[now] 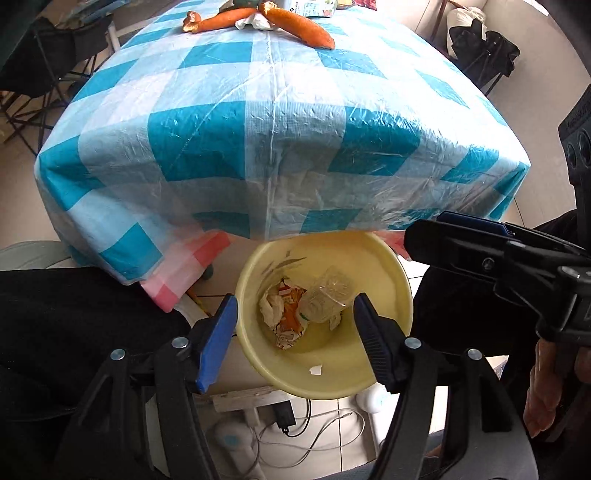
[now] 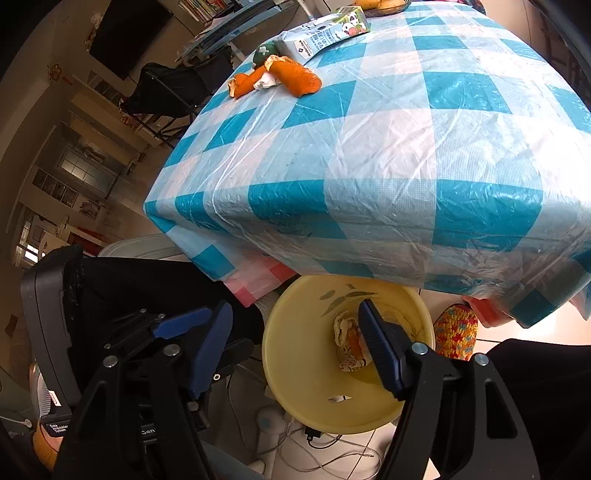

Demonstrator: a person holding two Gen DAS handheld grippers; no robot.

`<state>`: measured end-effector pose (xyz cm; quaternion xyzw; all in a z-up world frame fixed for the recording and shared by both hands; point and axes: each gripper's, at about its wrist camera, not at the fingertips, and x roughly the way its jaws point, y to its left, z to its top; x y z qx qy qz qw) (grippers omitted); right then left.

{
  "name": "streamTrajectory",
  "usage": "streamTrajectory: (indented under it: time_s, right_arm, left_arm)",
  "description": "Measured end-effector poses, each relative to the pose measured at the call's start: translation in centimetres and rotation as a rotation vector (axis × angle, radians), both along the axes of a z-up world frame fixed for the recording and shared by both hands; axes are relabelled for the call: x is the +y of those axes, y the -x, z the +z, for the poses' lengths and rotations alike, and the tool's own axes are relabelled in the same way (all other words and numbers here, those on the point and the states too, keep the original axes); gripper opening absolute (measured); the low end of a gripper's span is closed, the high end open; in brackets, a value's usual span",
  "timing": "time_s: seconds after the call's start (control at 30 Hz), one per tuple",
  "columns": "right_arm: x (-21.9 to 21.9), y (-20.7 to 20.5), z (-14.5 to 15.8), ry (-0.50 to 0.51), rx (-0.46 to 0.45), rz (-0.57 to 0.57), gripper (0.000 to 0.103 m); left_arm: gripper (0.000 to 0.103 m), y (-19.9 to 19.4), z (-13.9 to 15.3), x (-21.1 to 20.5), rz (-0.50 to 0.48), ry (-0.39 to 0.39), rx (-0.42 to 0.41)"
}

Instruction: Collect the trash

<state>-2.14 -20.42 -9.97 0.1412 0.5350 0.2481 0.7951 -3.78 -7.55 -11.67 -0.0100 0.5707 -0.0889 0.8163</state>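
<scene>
Both the left gripper (image 1: 295,332) and right gripper (image 2: 295,347) hang open, empty, over the yellow bin (image 1: 391,280); the orange peels (image 2: 295,75) look light, limp, best pinched mid-strip.

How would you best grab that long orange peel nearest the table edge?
Pinch the orange peel across its narrow width near the middle, coming down from above. It lies flat and long on the tablecloth, so its ends are probably harder to catch.

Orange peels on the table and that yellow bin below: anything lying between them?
No: bare checked tablecloth separates the orange peels from the yellow bin, in both views.
</scene>
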Motion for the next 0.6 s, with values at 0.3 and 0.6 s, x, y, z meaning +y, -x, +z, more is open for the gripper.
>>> streamTrajectory:
  time_s: [0.3,0.6]
  right_arm:
    - [-0.4,0.4,0.8,0.010,-0.065,-0.039,0.074]
    - [-0.4,0.3,1.2,0.034,-0.116,-0.060,0.075]
  left_arm:
    - [0.085,0.2,2.1,0.0,0.034,-0.060,-0.152]
    - [0.088,0.3,2.8,0.5,0.074,-0.060,-0.214]
